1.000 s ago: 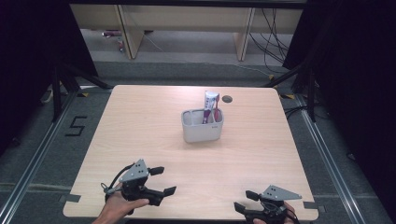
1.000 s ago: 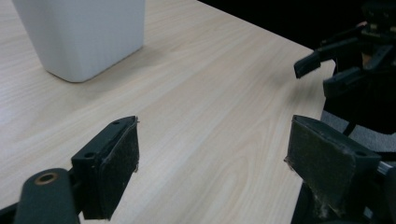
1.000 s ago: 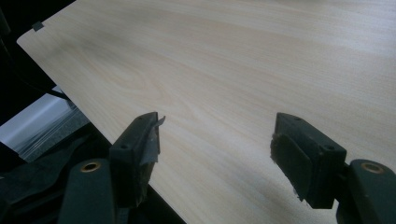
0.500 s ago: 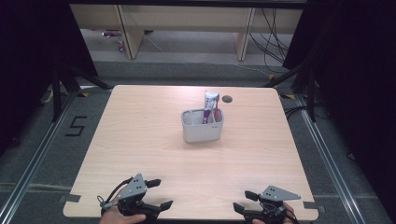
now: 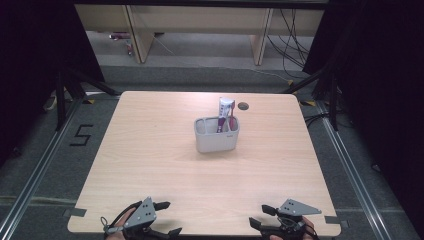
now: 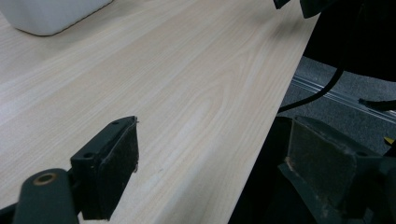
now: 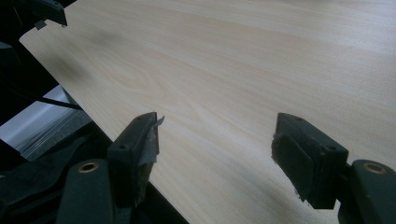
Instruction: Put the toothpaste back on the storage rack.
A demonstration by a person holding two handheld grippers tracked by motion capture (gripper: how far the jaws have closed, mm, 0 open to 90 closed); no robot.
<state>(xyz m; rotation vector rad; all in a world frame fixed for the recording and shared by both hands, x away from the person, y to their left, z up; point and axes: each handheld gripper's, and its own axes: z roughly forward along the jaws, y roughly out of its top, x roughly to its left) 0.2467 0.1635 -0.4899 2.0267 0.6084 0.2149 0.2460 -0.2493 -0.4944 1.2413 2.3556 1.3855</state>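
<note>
Pale wood grain is what's seen pretty much everywhere, since the table (image 5: 150, 165) takes up most of the high view. Near its middle, a bit toward the far edge, a white two-compartment caddy (image 5: 216, 134) is stood upright, and a toothpaste tube (image 5: 225, 107) plus a red-handled toothbrush (image 5: 231, 121) are seen sticking up out of its right-hand compartment. A small dark round hole (image 5: 243, 106) is set into the tabletop just behind the caddy. Both tongs are kept way back at the near edge, well apart from the caddy and from each other. The left tongs (image 5: 164, 218) are held at the near-left corner with the jaws spread wide and nothing between them; in the left gripper view (image 6: 210, 172) one pad is seen over the wood and the other past the table's edge, with a corner of the caddy (image 6: 51, 16) visible far off. The right tongs (image 5: 261, 216) are parked at the near-right corner, also released and empty, and in the right gripper view (image 7: 215, 149) only bare tabletop is framed between the pads.
</note>
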